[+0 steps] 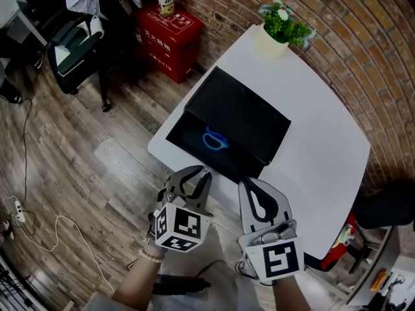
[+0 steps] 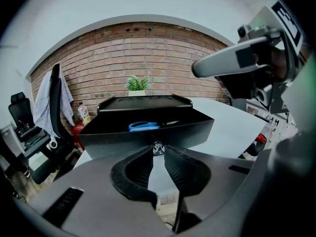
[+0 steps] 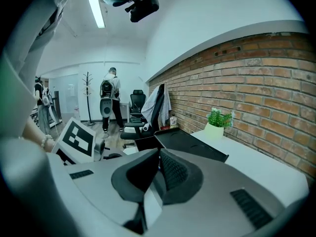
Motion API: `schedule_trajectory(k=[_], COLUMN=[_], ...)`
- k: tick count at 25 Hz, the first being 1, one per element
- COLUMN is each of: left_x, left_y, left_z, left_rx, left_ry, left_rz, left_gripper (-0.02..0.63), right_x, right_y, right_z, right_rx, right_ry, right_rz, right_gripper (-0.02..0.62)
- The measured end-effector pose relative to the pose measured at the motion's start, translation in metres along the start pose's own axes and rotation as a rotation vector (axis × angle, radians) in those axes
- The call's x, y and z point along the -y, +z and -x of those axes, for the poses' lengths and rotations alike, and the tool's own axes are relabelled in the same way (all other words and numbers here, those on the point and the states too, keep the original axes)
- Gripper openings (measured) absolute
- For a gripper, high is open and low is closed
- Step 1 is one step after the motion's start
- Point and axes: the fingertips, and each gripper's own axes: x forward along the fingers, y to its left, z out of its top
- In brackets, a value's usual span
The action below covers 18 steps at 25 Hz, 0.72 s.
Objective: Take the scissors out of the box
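Note:
A black box (image 1: 260, 151) lies open on the white table (image 1: 324, 154), its lid (image 1: 243, 112) folded back. Blue-handled scissors (image 1: 214, 140) lie inside, also seen over the front wall in the left gripper view as scissors (image 2: 145, 126) in the box (image 2: 148, 138). My left gripper (image 1: 203, 171) hovers just off the table's near edge, in front of the box, shut and empty (image 2: 158, 149). Beside it my right gripper (image 1: 246, 184) is also shut with nothing in it (image 3: 159, 154), pointing past the box lid (image 3: 190, 144).
A potted plant (image 1: 282, 28) stands at the table's far end by the brick wall. A red cabinet (image 1: 167, 37) with a bottle (image 1: 166, 0) and an office chair (image 1: 74, 41) stand on the wooden floor at left. Cables (image 1: 26, 212) lie there. A person (image 3: 108, 102) stands far off.

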Motion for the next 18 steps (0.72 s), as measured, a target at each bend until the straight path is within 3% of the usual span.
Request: schedule_trajectory(k=[18], left_x=[-0.007], left_y=[-0.005], left_z=[0.002], left_rx=[-0.004], left_ry=[-0.004], left_rz=[0.003], left_gripper=[0.084], right_x=[0.012], right_y=[-0.01], right_z=[-0.071], right_rx=[-0.124], right_ry=[0.074], right_rz=[0.084], right_gripper=[0.043])
